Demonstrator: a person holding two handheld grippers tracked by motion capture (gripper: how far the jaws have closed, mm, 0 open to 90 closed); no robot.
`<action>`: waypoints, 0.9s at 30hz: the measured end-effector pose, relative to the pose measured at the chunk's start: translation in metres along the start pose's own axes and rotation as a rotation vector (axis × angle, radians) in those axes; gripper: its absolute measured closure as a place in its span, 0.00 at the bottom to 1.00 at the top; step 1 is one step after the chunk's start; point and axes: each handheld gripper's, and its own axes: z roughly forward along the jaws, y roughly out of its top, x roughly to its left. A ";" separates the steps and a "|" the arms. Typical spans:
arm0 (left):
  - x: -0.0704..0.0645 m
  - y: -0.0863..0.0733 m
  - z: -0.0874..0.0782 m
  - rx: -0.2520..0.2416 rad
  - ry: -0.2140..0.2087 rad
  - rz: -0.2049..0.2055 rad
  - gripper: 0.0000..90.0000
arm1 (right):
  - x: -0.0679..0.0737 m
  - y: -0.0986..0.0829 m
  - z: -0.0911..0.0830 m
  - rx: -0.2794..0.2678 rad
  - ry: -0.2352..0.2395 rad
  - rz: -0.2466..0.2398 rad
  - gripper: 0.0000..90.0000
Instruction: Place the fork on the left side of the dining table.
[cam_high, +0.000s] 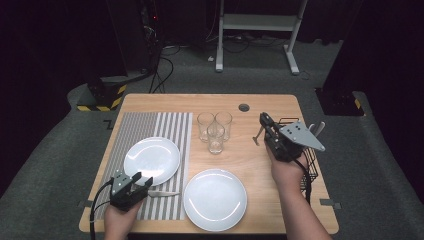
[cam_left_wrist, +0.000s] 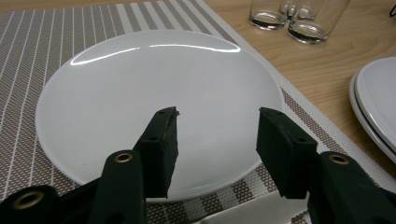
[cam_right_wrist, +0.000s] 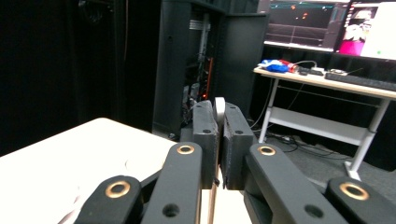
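While the left gripper (cam_high: 141, 181) is held with its jaws wide apart at the near rim of a round white plate (cam_left_wrist: 154, 107) on the striped grey placemat (cam_high: 150, 125), a slim metal utensil (cam_high: 258, 134) is clamped upright between the closed jaws of the right gripper (cam_high: 264, 121), above the bare wooden table (cam_high: 250, 160) beside a black wire basket (cam_high: 311, 165).
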 end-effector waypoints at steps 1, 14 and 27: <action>0.000 0.000 0.000 0.001 -0.002 -0.001 0.54 | 0.002 -0.002 0.001 0.001 0.005 -0.001 0.96; -0.007 0.001 0.003 0.002 -0.021 0.006 0.52 | 0.033 -0.024 0.010 0.027 0.103 -0.009 0.96; -0.020 0.005 0.008 0.010 -0.023 0.011 0.47 | 0.058 -0.044 0.018 0.036 0.173 -0.018 0.96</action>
